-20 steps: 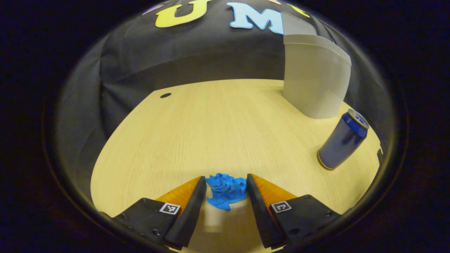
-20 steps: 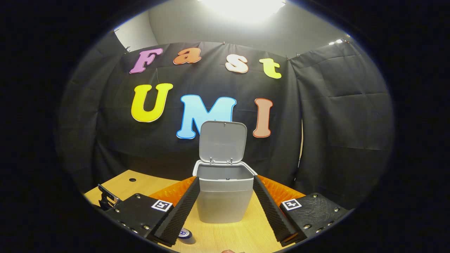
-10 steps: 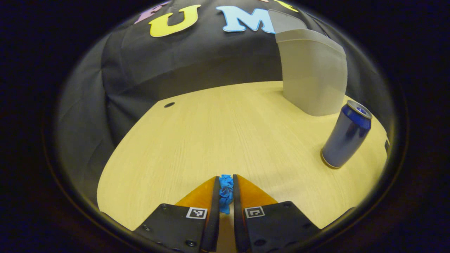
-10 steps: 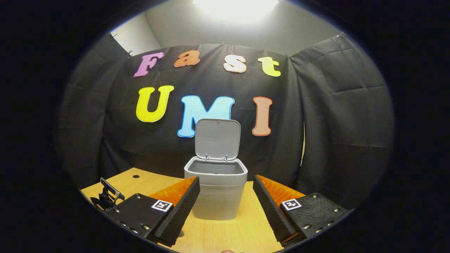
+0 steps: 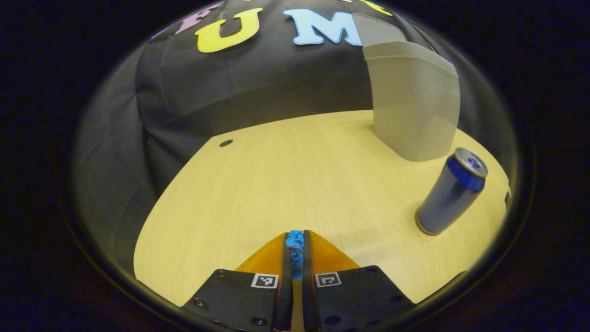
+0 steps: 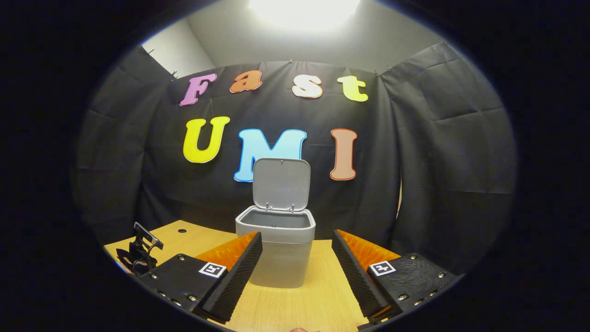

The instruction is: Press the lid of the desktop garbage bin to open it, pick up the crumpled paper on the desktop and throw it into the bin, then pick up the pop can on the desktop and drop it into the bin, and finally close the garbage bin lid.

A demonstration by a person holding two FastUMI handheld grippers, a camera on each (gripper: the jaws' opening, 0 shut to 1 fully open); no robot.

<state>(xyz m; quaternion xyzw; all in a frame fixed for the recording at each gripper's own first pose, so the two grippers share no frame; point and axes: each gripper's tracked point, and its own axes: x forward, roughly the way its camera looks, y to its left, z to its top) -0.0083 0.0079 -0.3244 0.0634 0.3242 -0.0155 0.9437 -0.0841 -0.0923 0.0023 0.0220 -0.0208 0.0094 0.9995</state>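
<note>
In the left gripper view my left gripper [image 5: 295, 240] is shut on the crumpled blue paper [image 5: 296, 246], which is squeezed thin between both fingers just above the wooden desk [image 5: 286, 175]. A blue pop can [image 5: 451, 191] stands upright to the right, and the grey bin [image 5: 415, 101] rises behind it. In the right gripper view the grey bin [image 6: 276, 251] stands in the middle with its lid [image 6: 281, 183] upright and open. My right gripper [image 6: 297, 263] is open in front of the bin, with nothing between its fingers. The other gripper [image 6: 138, 251] shows at the far left.
A small dark hole [image 5: 226, 143] marks the desk near its back left corner. Black cloth walls close in the desk behind and at both sides. The bin sits near the desk's back edge.
My left gripper shut on the blue paper and has lifted it slightly. My right gripper drew back from the bin, which now looks smaller and farther left.
</note>
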